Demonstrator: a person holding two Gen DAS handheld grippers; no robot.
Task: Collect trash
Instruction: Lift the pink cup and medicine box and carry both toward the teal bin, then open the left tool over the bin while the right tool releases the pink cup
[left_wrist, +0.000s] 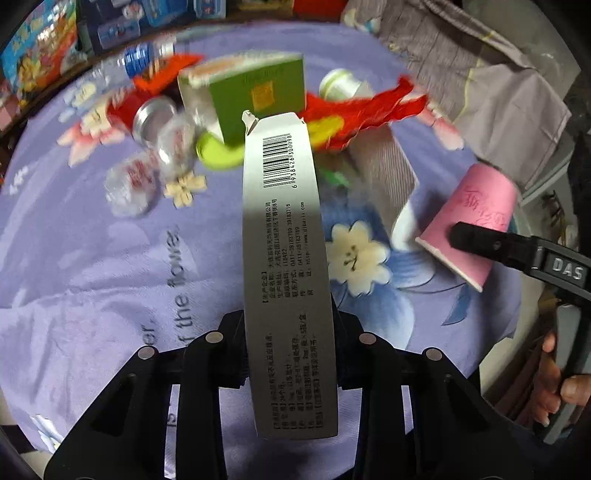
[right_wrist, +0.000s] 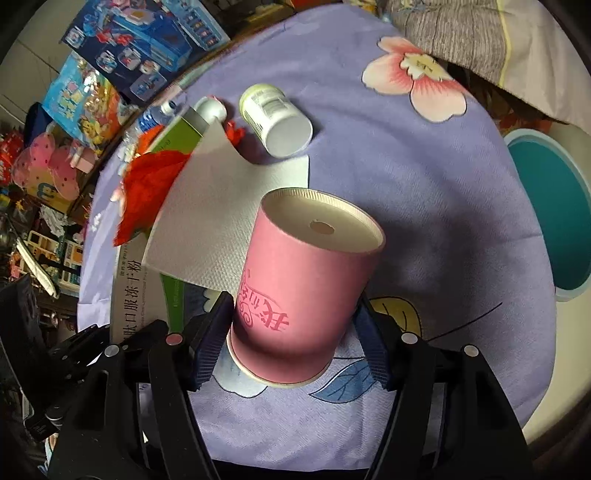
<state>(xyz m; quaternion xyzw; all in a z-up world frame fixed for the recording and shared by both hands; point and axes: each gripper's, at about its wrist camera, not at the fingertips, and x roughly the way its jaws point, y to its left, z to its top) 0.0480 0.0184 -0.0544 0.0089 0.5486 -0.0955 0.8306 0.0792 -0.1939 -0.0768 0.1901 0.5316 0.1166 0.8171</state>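
Observation:
My left gripper (left_wrist: 290, 343) is shut on a long grey carton (left_wrist: 284, 236) with a barcode, which sticks out forward above the purple flowered cloth (left_wrist: 110, 266). My right gripper (right_wrist: 295, 343) is shut on an upturned pink paper cup (right_wrist: 306, 280), its pads pressing both sides near the rim. The same cup (left_wrist: 476, 218) shows at the right of the left wrist view with one black finger (left_wrist: 480, 236) on it. More trash lies further back: a green box (left_wrist: 255, 92), a red wrapper (left_wrist: 362, 107), a crushed clear bottle (left_wrist: 147, 173), a white pill bottle (right_wrist: 275, 118) and a paper napkin (right_wrist: 221, 206).
A teal bin (right_wrist: 554, 221) stands off the cloth's right edge. Toy boxes (right_wrist: 147, 40) crowd the far left. A grey bedcover (left_wrist: 480, 55) lies bunched at the back right. A person's hand (left_wrist: 561, 380) grips the right tool's handle.

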